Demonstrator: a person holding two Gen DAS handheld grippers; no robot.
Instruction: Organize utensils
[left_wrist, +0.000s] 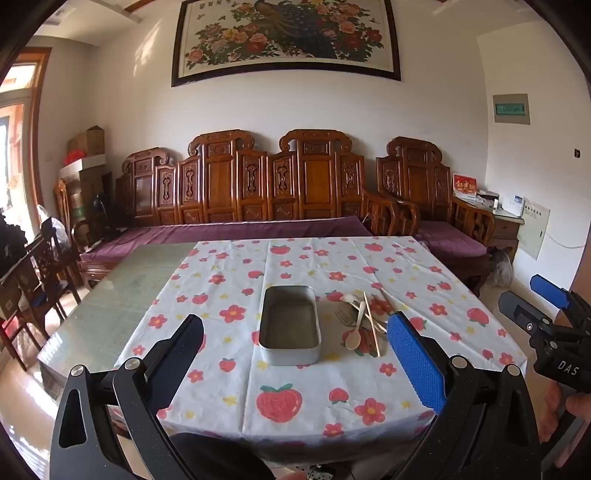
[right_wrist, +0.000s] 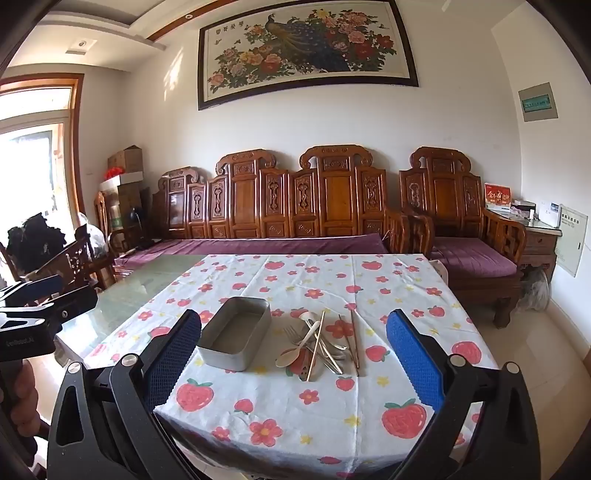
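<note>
Utensil pile (right_wrist: 321, 345) (wooden spoon (right_wrist: 297, 349), fork (right_wrist: 295, 334), metal spoons, chopsticks (right_wrist: 354, 341)) is seen loose on the surface (right_wrist: 295, 424), ahead of the right tongs (right_wrist: 293, 354) and between their spread fingers. Metal tin (right_wrist: 236, 338) sits empty just left of the pile, straight ahead of the left tongs (left_wrist: 295, 354). Both tongs are held fully open, nothing gripped, well short of the items. Step judged: not started, approach phase. Next move: one piece to be singled out, probably the top wooden spoon, pinched low and carried into the tin.

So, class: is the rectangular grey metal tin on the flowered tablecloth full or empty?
Empty. The rectangular grey metal tin shows only its bare floor in both views; the pile of utensils lies beside it on the cloth.
</note>
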